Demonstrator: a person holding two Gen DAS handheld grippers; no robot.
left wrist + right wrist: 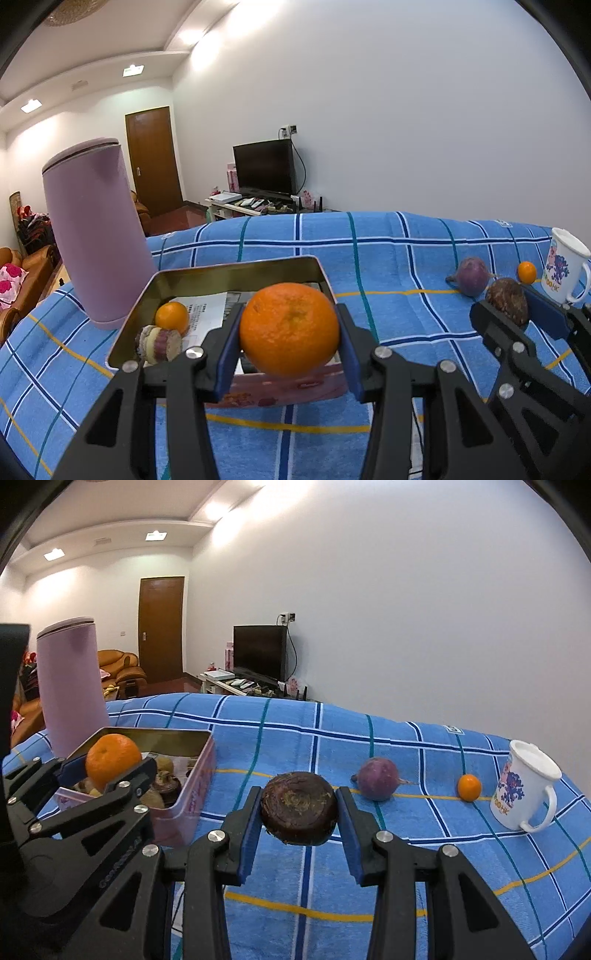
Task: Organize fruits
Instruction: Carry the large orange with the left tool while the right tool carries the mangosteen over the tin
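My left gripper (290, 330) is shut on a large orange (289, 328) and holds it over the near edge of an open pink tin (236, 267). A small orange (172, 316) and a purple-and-cream cut piece (159, 343) lie inside the tin. My right gripper (299, 810) is shut on a dark brown round fruit (299, 808) above the blue checked cloth (332, 746), right of the tin (195, 797). A purple round fruit (377, 778) and a small orange (469, 787) rest on the cloth further right.
A tall lilac canister (94, 236) stands just behind the tin on the left. A white printed mug (524, 790) sits at the far right of the cloth. The cloth drops away at the back toward a television stand (255, 205).
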